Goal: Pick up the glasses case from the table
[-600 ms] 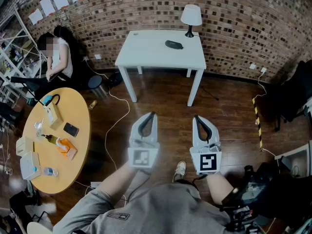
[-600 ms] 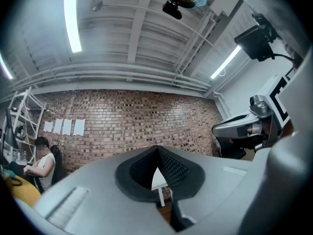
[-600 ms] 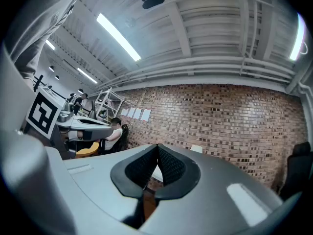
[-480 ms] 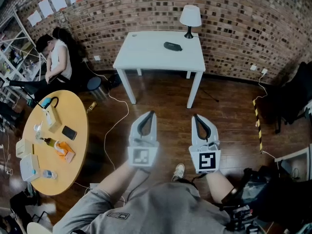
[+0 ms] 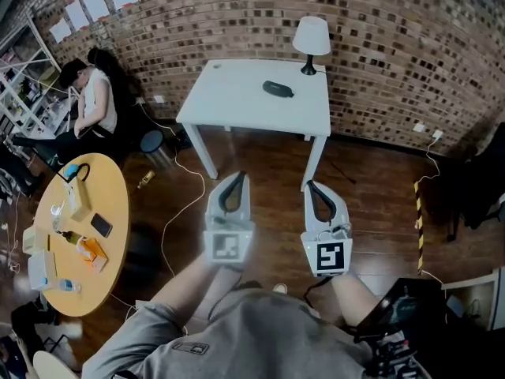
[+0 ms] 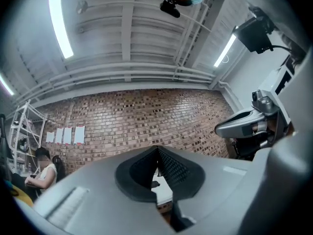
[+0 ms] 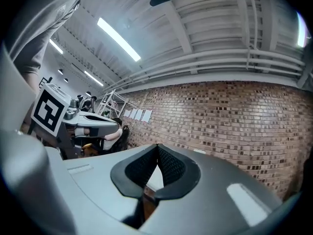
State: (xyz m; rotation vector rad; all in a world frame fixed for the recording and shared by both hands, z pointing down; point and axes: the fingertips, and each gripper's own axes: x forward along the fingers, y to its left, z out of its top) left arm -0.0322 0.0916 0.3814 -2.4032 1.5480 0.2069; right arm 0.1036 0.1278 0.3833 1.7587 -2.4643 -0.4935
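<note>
Head view: dark oval glasses case [image 5: 278,89] lies flat on the top of a white rectangular four-legged table [image 5: 229,105] set against a red-brown brick wall [image 5: 379,46]. The case sits toward the table's far right part, near a small white-shaded table lamp on a dark stem [image 5: 311,39] in the far right corner; case and lamp are apart, not touching

Both tools are held out low over the dark wooden floor [image 5: 371,188], short of the table's near edge and well apart from the case. Left grey two-jaw gripper [image 5: 238,177] and right grey two-jaw gripper [image 5: 311,186] sit side by side and point toward the table

Left gripper view: ribbed black pads meet at the tips; jaws closed, nothing between them. A sliver of white table top shows in the opening behind the tips

Right gripper view: pad tips likewise pressed together; jaws closed, empty

Surroundings: round yellow wooden table [image 5: 110,204] at the left carries small items, too small to identify. A person in a white top [image 5: 96,99] sits by the wall at the far left
</note>
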